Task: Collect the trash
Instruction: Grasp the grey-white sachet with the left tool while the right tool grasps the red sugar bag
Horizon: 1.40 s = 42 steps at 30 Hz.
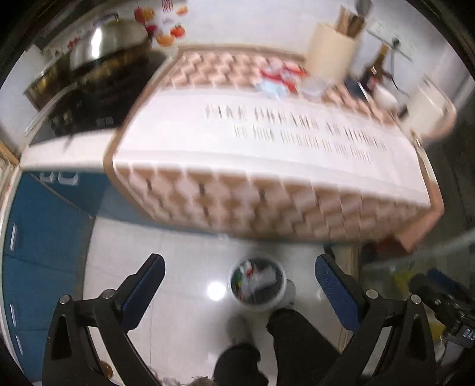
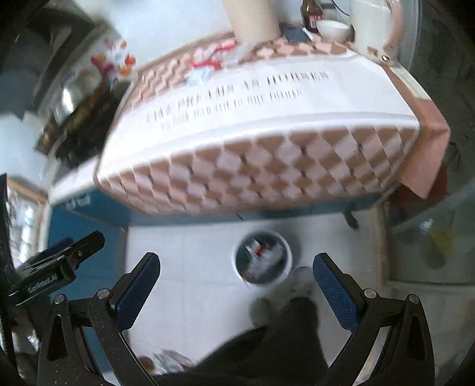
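A small white bin stands on the white tiled floor below the table, with mixed wrappers inside; it also shows in the right wrist view. Red, white and pale blue wrappers lie at the far side of the table, also in the right wrist view. My left gripper is open and empty, high above the floor over the bin. My right gripper is open and empty too, over the bin. The left gripper's body shows at the left of the right view.
A table with a pink checked cloth fills the middle. A beige cylinder, brown bottle, white bowl and white jug stand at its back. A stove with pots and blue cabinets are left. The person's legs are below.
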### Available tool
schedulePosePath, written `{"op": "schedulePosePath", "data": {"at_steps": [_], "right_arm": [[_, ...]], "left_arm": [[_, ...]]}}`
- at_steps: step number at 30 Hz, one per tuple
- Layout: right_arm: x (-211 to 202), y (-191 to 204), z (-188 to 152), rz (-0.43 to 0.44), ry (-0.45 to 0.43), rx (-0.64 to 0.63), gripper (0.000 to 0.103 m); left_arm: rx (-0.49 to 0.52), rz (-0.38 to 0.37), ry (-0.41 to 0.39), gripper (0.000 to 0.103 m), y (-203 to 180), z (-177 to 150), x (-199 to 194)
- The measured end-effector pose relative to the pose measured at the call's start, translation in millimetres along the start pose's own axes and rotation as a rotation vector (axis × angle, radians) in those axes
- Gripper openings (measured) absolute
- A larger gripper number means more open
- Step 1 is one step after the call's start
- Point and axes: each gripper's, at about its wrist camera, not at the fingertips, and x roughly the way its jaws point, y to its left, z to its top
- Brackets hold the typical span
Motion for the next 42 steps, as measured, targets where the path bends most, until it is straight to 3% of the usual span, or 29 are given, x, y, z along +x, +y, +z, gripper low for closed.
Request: {"op": "schedulePosePath", "data": {"at_steps": [3,8,12,16,19,21,23,25,26,27,28,29,30,35,40,41,42], "right_arm": [[8,-3,55,0.037,-0.023,0.038,0.103],[56,-21,179,0.053,-0.054,0.095,0.103],[128,-47,298,0.047,-0.027,0.154,0.103],[204,-64,394,0.036,0.007,0.188,0.103],[255,-65,448,0.038,0.021,0.184,0.103],[280,-62,472,0.049,0.026,0.178,0.101],[297,-57,481,0.043,0.033,0.16,0.097],[304,-49,490,0.006,-0.003,0.117,0.089],[309,-44,494,-0.007,0.0,0.092,0.083],[310,-38,494,-0.035,-0.017,0.062,0.057],[310,-35,493,-0.042,-0.022,0.052,0.041],[311,-34,493,-0.052,-0.026,0.059,0.034],[310,-35,493,-0.042,-0.03,0.067,0.021],[282,-46,480,0.022,-0.089,0.111,0.016],[218,-64,443,0.019,-0.191,0.175,0.013],[205,-70,434,0.008,-0.211,0.195,0.013],[196,-74,425,-0.009,-0.23,0.211,0.013]], "left_arm": [[-0.049,0.024,-0.01,0.103,1,63,23],[-0.145,0.055,0.028,0.103,-2,172,90],[-0.225,0.06,0.119,0.103,-10,248,165],[-0.281,-0.016,0.224,0.1,-25,296,247],[-0.264,-0.021,0.273,0.082,-44,316,291],[-0.19,0.057,0.254,0.067,-60,322,304],[-0.129,0.107,0.234,0.06,-72,323,306],[-0.119,0.11,0.206,0.027,-76,322,301],[-0.108,0.111,0.209,0.0,-77,322,300],[-0.105,0.111,0.213,0.0,-78,321,300],[-0.102,0.111,0.214,0.0,-77,320,299],[-0.101,0.11,0.214,0.0,-76,318,297],[-0.108,0.108,0.213,0.0,-73,315,294],[-0.136,0.073,0.15,0.0,-51,294,248],[-0.139,-0.048,0.113,0.004,-40,280,218],[-0.137,-0.061,0.128,0.011,-37,278,225],[-0.141,-0.073,0.147,0.034,-40,282,235]]}}
